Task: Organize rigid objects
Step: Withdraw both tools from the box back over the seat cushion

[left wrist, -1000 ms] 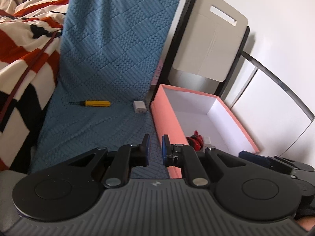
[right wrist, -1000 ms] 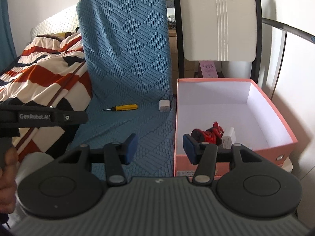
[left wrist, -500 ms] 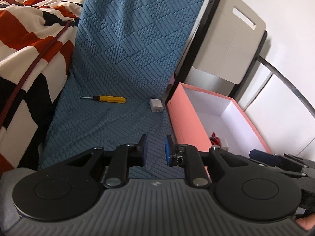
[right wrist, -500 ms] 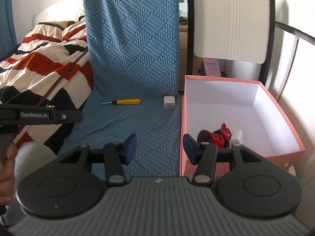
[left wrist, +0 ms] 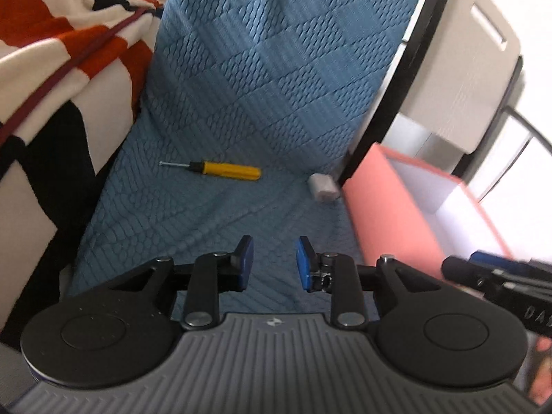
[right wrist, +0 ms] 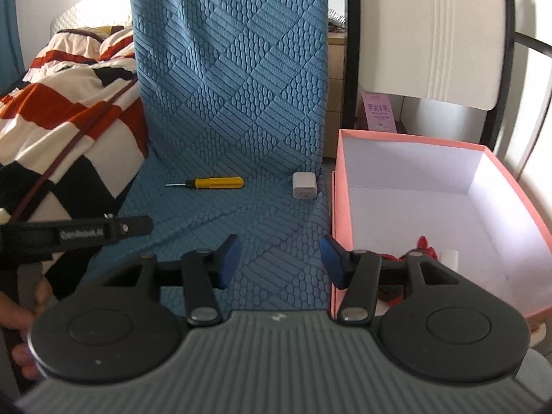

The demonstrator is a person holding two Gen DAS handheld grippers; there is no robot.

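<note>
A yellow-handled screwdriver (left wrist: 220, 170) (right wrist: 210, 183) lies on the blue quilted seat cover (left wrist: 241, 138) (right wrist: 234, 158). A small white charger block (left wrist: 322, 186) (right wrist: 304, 185) rests to its right, close to the pink box (left wrist: 383, 207) (right wrist: 339, 214). Inside the box I see a red toy (right wrist: 422, 246) and a white piece (right wrist: 448, 258). My left gripper (left wrist: 274, 262) hovers over the seat short of both items; its jaws are opening with nothing between them. My right gripper (right wrist: 279, 258) stands open and empty by the box's left wall.
A striped red, black and white blanket (left wrist: 51, 69) (right wrist: 62, 110) covers the bed on the left. A white chair back (right wrist: 427, 27) and a pink carton (right wrist: 377, 110) stand behind the box. The left gripper's body and a hand (right wrist: 27, 307) show in the right wrist view.
Both grippers have moved forward and down toward the seat, so screwdriver and charger look larger. The left jaws have gone from shut to parted. The right jaws kept their gap.
</note>
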